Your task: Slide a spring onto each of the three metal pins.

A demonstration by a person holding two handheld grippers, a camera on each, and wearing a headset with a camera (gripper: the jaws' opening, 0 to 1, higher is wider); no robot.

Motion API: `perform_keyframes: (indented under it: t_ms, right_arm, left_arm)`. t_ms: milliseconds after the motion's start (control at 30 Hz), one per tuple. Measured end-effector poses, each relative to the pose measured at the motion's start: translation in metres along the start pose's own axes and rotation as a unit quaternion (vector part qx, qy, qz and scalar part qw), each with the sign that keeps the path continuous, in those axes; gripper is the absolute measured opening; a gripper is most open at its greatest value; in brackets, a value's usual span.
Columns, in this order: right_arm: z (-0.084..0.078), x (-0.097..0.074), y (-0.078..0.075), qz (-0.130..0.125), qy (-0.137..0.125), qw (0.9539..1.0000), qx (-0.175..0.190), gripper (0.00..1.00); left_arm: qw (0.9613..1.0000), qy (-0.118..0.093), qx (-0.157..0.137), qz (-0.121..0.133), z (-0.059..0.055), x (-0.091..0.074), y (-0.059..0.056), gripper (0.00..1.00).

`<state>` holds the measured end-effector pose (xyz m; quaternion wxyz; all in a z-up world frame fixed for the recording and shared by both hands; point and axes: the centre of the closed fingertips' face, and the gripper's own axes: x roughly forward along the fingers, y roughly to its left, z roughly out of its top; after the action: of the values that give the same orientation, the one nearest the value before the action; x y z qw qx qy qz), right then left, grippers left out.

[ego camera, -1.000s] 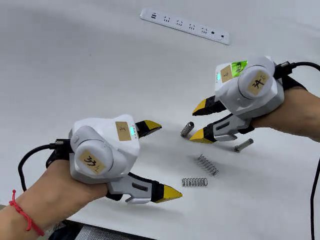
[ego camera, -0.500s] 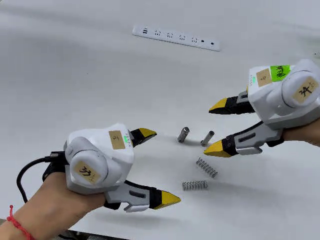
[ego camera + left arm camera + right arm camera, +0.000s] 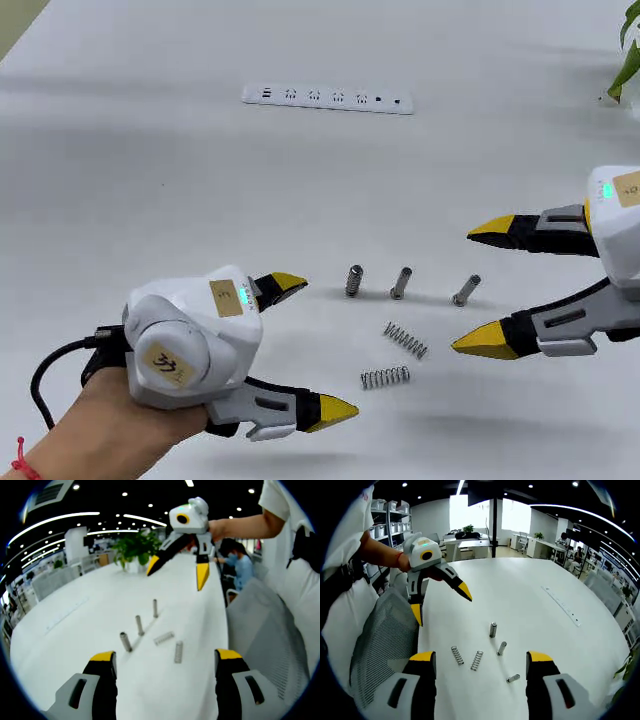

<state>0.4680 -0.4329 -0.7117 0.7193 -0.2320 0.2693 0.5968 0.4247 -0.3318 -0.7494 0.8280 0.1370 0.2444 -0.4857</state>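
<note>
White surface (image 3: 150, 150) runs to the back of the head view, where a strip (image 3: 327, 98) of sockets lies at upper centre. At lower left a hand (image 3: 115, 430) holds the left claw (image 3: 318, 345). Its yellow-tipped jaws are spread wide and grip nothing, and the tips point right toward the parts. Just right of its upper tip, three pins (image 3: 139, 625) sit in a row across the middle of the frame, apart from one another. The left pin (image 3: 354, 280) looks ribbed, with a coil around its shaft. The middle pin (image 3: 401, 282) and the right pin (image 3: 466, 290) are bare metal. Below the row two loose springs (image 3: 163, 638) lie flat on the surface, near each other but not touching. The upper spring (image 3: 405, 340) slants under the middle pin, and the lower spring (image 3: 385, 377) lies nearly level. At the right edge the right claw (image 3: 478, 287) has its jaws wide and empty, tips pointing left, near the right pin but clear of it. Leaves (image 3: 630, 50) show in the upper right corner. In the left gripper view the right claw appears at top centre, raised above the pins and springs.
</note>
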Motion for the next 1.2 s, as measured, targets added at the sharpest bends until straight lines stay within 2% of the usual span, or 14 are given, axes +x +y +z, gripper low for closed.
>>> perform_keyframes:
  t_ms: [333, 533, 733, 833, 967, 1200]
  right_arm:
    - [-0.029, -0.029, 0.002, -0.025, -0.027, 0.9985, 0.040, 0.81]
    - [-0.045, -0.036, 0.002, -0.032, -0.035, 0.9974, 0.055, 0.84]
    - [-0.053, -0.043, 0.002, -0.042, -0.047, 0.9957, 0.068, 0.84]
    - [-0.058, -0.045, 0.003, -0.045, -0.050, 0.9951, 0.073, 0.84]
    - [-0.065, -0.048, 0.003, -0.049, -0.052, 0.9943, 0.079, 0.85]
    - [-0.070, -0.049, 0.003, -0.056, -0.062, 0.9925, 0.090, 0.84]
  left_arm:
    - [0.9998, 0.015, 0.012, -0.011, 0.001, 0.006, -0.004, 0.79]
    - [0.9992, 0.029, 0.021, -0.017, -0.002, 0.013, -0.007, 0.75]
    - [0.9979, 0.053, 0.028, -0.024, -0.009, 0.023, -0.009, 0.66]
    - [0.9966, 0.070, 0.032, -0.029, -0.014, 0.027, -0.010, 0.58]
    - [0.9957, 0.080, 0.028, -0.036, -0.018, 0.035, -0.012, 0.49]
    - [0.9913, 0.115, 0.030, -0.058, -0.032, 0.054, -0.021, 0.35]
